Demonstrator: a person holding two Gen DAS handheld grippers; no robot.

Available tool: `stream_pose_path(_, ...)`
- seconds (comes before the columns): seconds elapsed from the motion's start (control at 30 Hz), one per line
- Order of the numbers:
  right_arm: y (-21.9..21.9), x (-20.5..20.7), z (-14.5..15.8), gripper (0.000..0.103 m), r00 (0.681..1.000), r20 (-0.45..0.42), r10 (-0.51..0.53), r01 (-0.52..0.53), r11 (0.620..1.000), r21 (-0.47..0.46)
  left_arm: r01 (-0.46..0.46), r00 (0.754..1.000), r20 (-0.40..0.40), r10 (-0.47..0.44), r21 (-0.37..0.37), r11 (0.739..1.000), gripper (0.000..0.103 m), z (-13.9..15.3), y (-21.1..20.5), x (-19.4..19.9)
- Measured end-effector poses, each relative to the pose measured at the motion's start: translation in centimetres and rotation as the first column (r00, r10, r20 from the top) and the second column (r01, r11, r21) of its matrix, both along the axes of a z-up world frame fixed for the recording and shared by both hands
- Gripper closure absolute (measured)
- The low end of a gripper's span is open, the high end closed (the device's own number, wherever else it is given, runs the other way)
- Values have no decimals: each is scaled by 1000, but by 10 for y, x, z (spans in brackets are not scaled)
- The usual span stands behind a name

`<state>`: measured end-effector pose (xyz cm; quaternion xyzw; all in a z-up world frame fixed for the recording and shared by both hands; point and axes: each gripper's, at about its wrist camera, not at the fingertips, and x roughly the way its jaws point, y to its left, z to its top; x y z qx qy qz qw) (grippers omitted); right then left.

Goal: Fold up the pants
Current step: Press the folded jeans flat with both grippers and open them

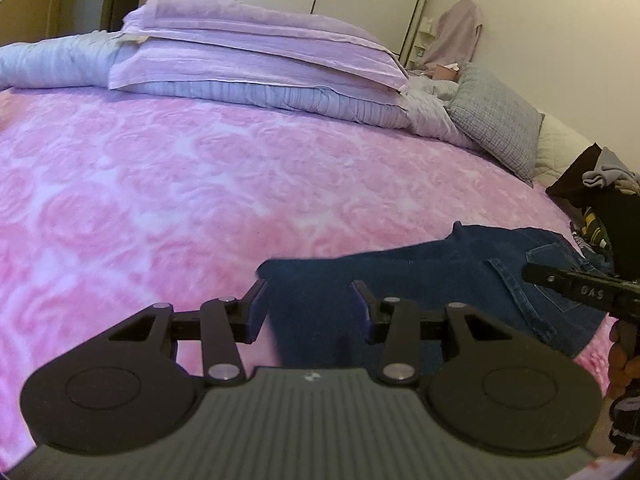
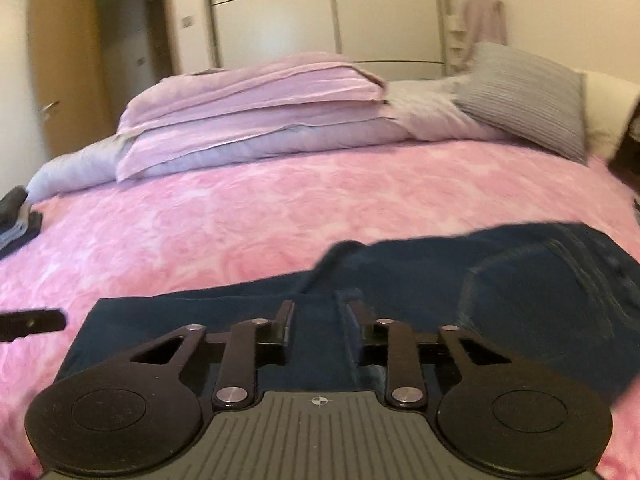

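Dark blue jeans (image 1: 440,272) lie flat on the pink bedspread (image 1: 160,200), waist and back pocket toward the right. My left gripper (image 1: 310,304) is open, low over the leg end of the jeans, with denim showing between its fingers. In the right wrist view the jeans (image 2: 500,280) spread from the near left to the right edge. My right gripper (image 2: 320,320) is open just above the denim near a seam. One finger of the right gripper (image 1: 580,288) reaches in over the pocket, with a hand (image 1: 624,360) behind it.
Folded lilac bedding (image 1: 260,56) is stacked at the far side of the bed, with a grey pillow (image 1: 496,120) to its right. A pile of dark clothes (image 1: 600,200) sits at the right edge. A wardrobe (image 2: 320,20) and a wooden door (image 2: 64,60) stand beyond.
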<state>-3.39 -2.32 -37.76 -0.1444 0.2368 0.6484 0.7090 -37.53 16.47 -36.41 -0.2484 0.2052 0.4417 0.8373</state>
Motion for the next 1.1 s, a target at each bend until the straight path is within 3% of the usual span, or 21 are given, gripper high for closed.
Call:
stream_pose_path(0.13, 22, -1, -19, 80, 999, 35, 12, -11, 1000, -11, 5, 999, -37, -5, 5, 1000, 66, -13, 17, 19)
stream_pose_path(0.2, 39, 2, -39, 81, 999, 30, 43, -39, 991, -127, -1, 996, -84, 0, -9, 1000, 64, -26, 26, 27)
stream_pose_path(0.27, 40, 4, -50, 82, 998, 22, 52, -49, 991, -128, -11, 992, -127, 8, -21, 1000, 61, -39, 32, 28)
stream_pose_path(0.33, 34, 1, -43, 82, 997, 48, 55, -48, 988, -144, -26, 995, -99, 21, -50, 998, 62, -40, 34, 23)
stream_pose_path(0.4, 19, 0, -33, 82, 998, 55, 28, -21, 992, -125, -44, 996, -87, 38, -72, 996, 70, -33, 29, 17)
stream_pose_path(0.53, -25, -5, -21, 81, 998, 57, -22, 27, 996, -89, -8, 998, -66, 6, -37, 999, 71, -12, -6, 10)
stream_pose_path(0.7, -36, -18, -40, 81, 993, 107, 43, -26, 988, -155, 47, 987, -149, -54, -51, 998, 70, -27, -39, 19)
stream_pose_path(0.83, -38, -26, -22, 81, 994, 105, 38, -16, 980, -198, 29, 986, -162, -39, -62, 998, 70, -17, -44, 20)
stream_pose_path(0.9, -50, -28, -13, 76, 995, 101, 25, -6, 983, -185, 24, 988, -151, -35, -78, 997, 67, -6, -50, 15)
stream_pose_path(0.97, -65, -32, -8, 58, 994, 111, 5, 17, 981, -194, 24, 987, -155, -37, -87, 996, 65, 2, -58, 11)
stream_pose_path(1.1, -99, -38, 1, 45, 996, 86, -24, 41, 976, -214, 31, 982, -181, -53, -121, 992, 56, 15, -84, 3)
